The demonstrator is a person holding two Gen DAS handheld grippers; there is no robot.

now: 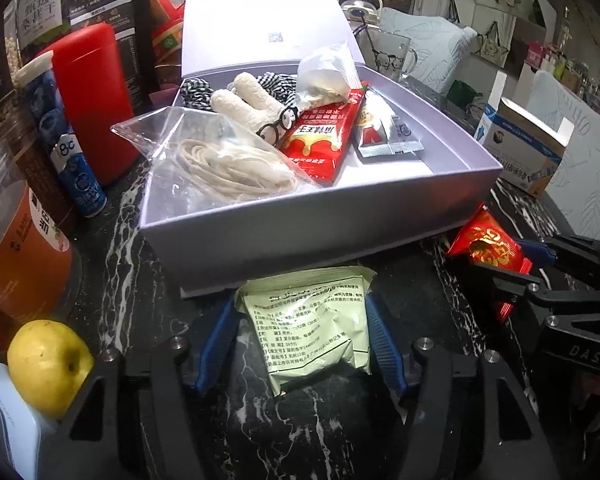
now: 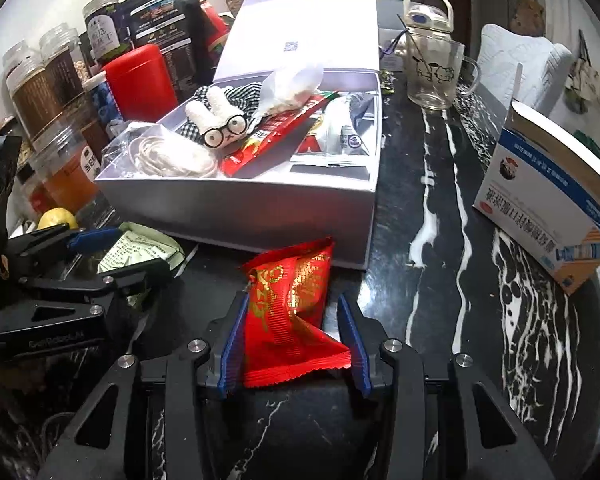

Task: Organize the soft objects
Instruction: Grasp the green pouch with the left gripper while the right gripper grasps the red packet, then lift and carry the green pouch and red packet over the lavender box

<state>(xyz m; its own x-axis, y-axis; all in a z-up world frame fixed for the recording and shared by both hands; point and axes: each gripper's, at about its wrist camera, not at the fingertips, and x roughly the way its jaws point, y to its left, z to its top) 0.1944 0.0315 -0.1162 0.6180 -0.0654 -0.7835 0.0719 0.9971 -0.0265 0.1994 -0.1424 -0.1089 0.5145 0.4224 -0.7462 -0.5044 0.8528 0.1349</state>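
Step in hand: pickup of the last two loose packets, both lying on the counter (image 2: 432,184) against the near wall of the open lavender box (image 1: 300,220).

Left claw (image 1: 304,320) — blue pads set against both side edges of the pale green sachet (image 1: 312,328), pinching it; sachet flat on the stone, not lifted.

Right claw (image 2: 294,320) — closed in on the red foil packet (image 2: 292,300); foil crumpled between the pads. Left pad clearly pressed; right pad's contact less certain in the fisheye, though it looked like a grip.

Next move, by my reading: lift each packet clear of the box wall, carry it over, release inside without crushing the plush rabbit (image 1: 256,108) or noodle bag (image 1: 220,156) already there.

Surface: black marble, white veining, glossy. Jars, red canister (image 1: 96,96), an apple (image 1: 48,364) crowded left; glass mug (image 2: 432,72) and medicine carton (image 2: 548,216) right. Dim domestic room beyond.
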